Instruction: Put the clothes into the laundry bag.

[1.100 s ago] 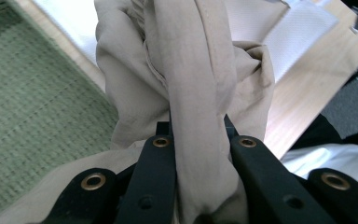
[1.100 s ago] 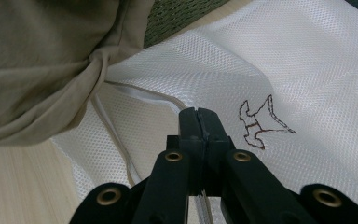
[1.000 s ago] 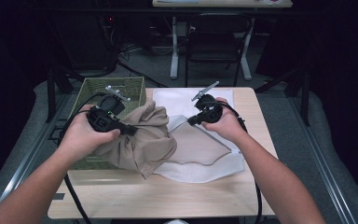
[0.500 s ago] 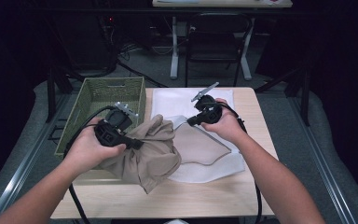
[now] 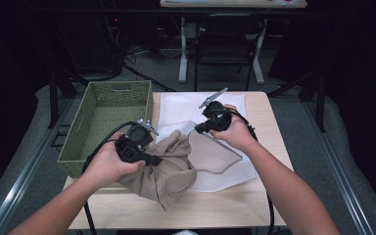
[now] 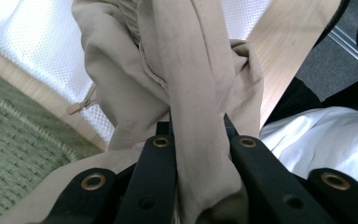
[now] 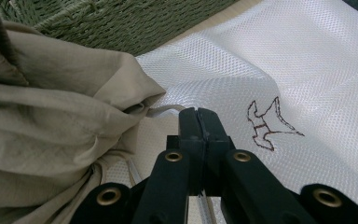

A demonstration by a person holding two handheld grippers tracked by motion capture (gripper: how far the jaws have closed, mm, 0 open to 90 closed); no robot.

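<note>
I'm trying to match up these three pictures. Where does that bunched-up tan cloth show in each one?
High view: the tan cloth lies low in the middle, beside the left gripper.
Left gripper view: a fold of it runs up the centre, pinched between the black jaws.
Right gripper view: it takes up the left side.
Shared landmark: the white mesh bag under it, beside the green basket.

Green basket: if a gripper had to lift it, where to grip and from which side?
Best guess: the slot handle in the green basket's left wall, approached from the left. The tan garment and left gripper crowd its near-right corner; the woven rim is an alternative from above.
</note>
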